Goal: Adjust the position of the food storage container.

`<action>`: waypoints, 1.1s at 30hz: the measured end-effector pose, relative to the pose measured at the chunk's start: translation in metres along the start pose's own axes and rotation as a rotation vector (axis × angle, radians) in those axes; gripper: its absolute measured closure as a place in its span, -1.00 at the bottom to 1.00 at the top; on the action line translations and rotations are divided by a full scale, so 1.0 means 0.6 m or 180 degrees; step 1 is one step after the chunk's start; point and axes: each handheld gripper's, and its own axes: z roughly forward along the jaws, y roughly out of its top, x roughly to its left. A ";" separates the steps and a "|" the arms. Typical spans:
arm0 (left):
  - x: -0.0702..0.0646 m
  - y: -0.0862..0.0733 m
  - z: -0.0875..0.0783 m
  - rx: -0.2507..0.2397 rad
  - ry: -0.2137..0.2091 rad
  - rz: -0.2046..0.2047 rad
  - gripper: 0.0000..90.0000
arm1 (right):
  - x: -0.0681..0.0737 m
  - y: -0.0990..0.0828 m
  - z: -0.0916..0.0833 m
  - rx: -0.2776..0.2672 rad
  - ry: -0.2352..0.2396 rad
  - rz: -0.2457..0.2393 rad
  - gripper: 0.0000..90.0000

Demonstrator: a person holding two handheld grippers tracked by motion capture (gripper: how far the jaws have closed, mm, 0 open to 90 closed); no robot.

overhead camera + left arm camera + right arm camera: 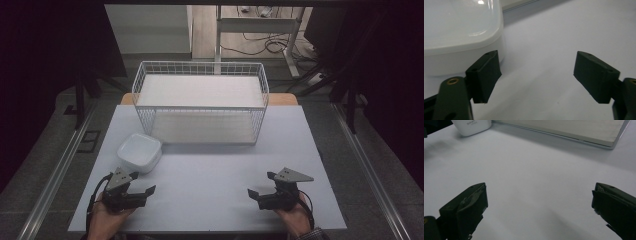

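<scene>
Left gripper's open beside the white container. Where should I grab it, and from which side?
Probably the near rim of the white container, taken from the person's side, where the left gripper sits open. Its body looks broad, squat and rounded against the jaw gap, so a span may slip; the lip overhangs the wall.

I hold my left gripper [142,183] in my left hand [107,216] at about 7 o'clock, jaws spread wide and aimed toward 2 o'clock. In its own view the fingertips [485,75] stand well apart. My right gripper [261,185], gripped by my right hand [296,218] at about 5 o'clock, gapes just as wide, pointing toward 10 o'clock.
</scene>
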 end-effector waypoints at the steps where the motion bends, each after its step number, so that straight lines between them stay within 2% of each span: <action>1: 0.001 0.003 0.000 -0.0006 0.0009 -0.0006 -0.45 | 0.000 0.000 0.001 0.0003 0.0007 -0.0010 -1.00; 5: 0.015 0.016 -0.002 -0.0097 -0.0056 -0.0108 -0.27 | -0.001 0.000 0.006 0.0043 0.0039 0.0033 -1.00; 8: 0.032 0.026 -0.001 -0.0101 -0.0004 -0.0115 -0.12 | -0.002 0.001 0.008 0.0038 0.0001 0.0098 -1.00; 11: 0.053 0.033 0.000 -0.0114 0.0056 -0.0193 0.02 | -0.004 0.002 0.009 0.0044 -0.0011 0.0134 -1.00; 12: 0.053 0.033 0.000 -0.0114 0.0056 -0.0193 0.08 | -0.004 0.002 0.009 0.0044 -0.0011 0.0134 -1.00; 13: 0.068 0.038 -0.002 -0.0122 0.0120 -0.0214 0.14 | -0.003 0.002 0.010 0.0058 -0.0009 0.0111 -1.00; 14: 0.068 0.038 -0.002 -0.0122 0.0120 -0.0214 0.18 | -0.003 0.002 0.010 0.0058 -0.0009 0.0111 -1.00; 15: 0.083 0.043 -0.005 -0.0149 0.0185 -0.0241 0.27 | -0.002 0.003 0.010 0.0065 -0.0008 0.0087 -1.00; 17: 0.098 0.048 -0.008 -0.0172 0.0244 -0.0276 0.37 | 0.000 0.003 0.011 0.0080 -0.0006 0.0065 -1.00; 18: 0.098 0.048 -0.008 -0.0172 0.0244 -0.0276 0.44 | 0.000 0.003 0.011 0.0080 -0.0006 0.0065 -1.00; 19: 0.113 0.053 -0.008 -0.0186 0.0285 -0.0307 0.52 | 0.001 0.003 0.013 0.0118 -0.0008 0.0022 -1.00; 20: 0.113 0.053 -0.008 -0.0186 0.0285 -0.0307 0.59 | 0.001 0.003 0.013 0.0118 -0.0008 0.0022 -1.00; 21: 0.129 0.056 -0.005 -0.0174 0.0313 -0.0346 0.69 | 0.003 0.002 0.015 0.0136 -0.0007 0.0000 -0.99; 25: 0.160 0.067 0.006 -0.0134 0.0423 -0.0371 0.97 | 0.006 0.003 0.016 0.0131 0.0012 -0.0042 -0.98; 26: 0.160 0.067 0.006 -0.0134 0.0423 -0.0371 1.00 | 0.006 0.003 0.017 0.0133 0.0009 -0.0046 -0.97; 27: 0.177 0.073 0.012 -0.0115 0.0476 -0.0407 1.00 | 0.006 0.003 0.017 0.0140 0.0008 -0.0051 -0.97; 28: 0.177 0.073 0.012 -0.0115 0.0476 -0.0407 1.00 | 0.006 0.003 0.017 0.0140 0.0008 -0.0051 -0.97; 29: 0.194 0.078 0.018 -0.0102 0.0552 -0.0430 1.00 | 0.005 0.003 0.017 0.0156 0.0006 -0.0067 -0.96; 31: 0.210 0.082 0.025 -0.0100 0.0609 -0.0461 1.00 | 0.005 0.003 0.018 0.0164 0.0004 -0.0070 -0.96; 32: 0.210 0.082 0.025 -0.0100 0.0609 -0.0461 1.00 | 0.005 0.003 0.018 0.0164 0.0004 -0.0070 -0.96; 33: 0.228 0.083 0.036 -0.0063 0.0684 -0.0493 1.00 | 0.005 0.002 0.018 0.0155 0.0009 -0.0051 -0.96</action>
